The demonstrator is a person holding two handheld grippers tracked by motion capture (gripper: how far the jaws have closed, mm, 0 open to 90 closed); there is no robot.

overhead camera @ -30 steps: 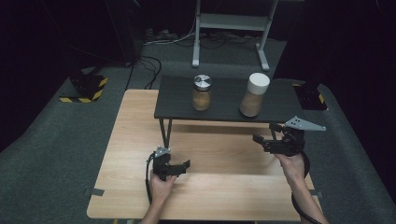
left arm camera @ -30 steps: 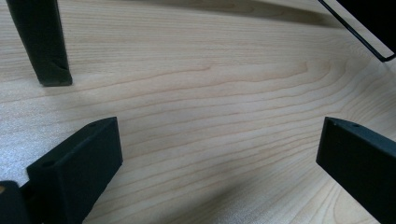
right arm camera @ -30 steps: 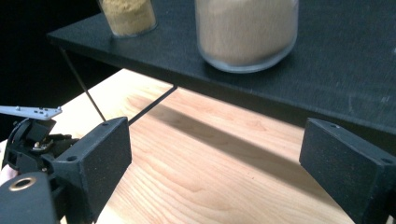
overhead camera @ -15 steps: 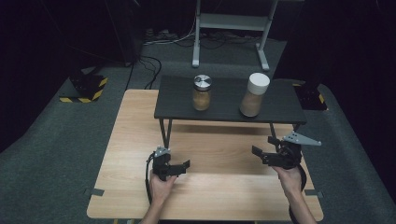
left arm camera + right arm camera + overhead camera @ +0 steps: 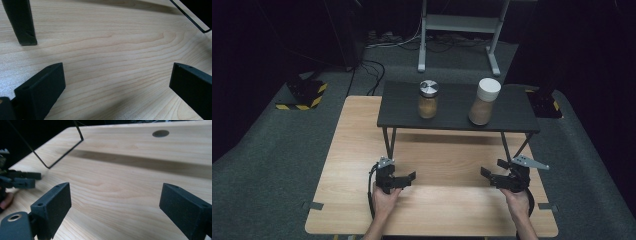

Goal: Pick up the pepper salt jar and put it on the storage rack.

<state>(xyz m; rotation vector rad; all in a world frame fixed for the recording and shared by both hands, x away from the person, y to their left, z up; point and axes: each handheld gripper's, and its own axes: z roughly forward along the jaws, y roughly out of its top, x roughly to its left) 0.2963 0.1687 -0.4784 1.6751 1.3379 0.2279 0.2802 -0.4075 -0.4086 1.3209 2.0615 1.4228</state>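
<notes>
Jars [image 5: 428,99] stand well apart on the dark shelf [image 5: 452,120], out of reach for now. Left gripper [image 5: 402,179] and right gripper [image 5: 493,176] rest low on the wooden surface [image 5: 447,165], jaws wide and empty, seemingly waiting at a neutral spot.

A pale wooden table [image 5: 357,145] fills the lower middle of the frame. A low black shelf [image 5: 452,117] stands on its far half. A metal-lidded jar [image 5: 428,99] and a white-capped jar [image 5: 484,101] stand on it.
</notes>
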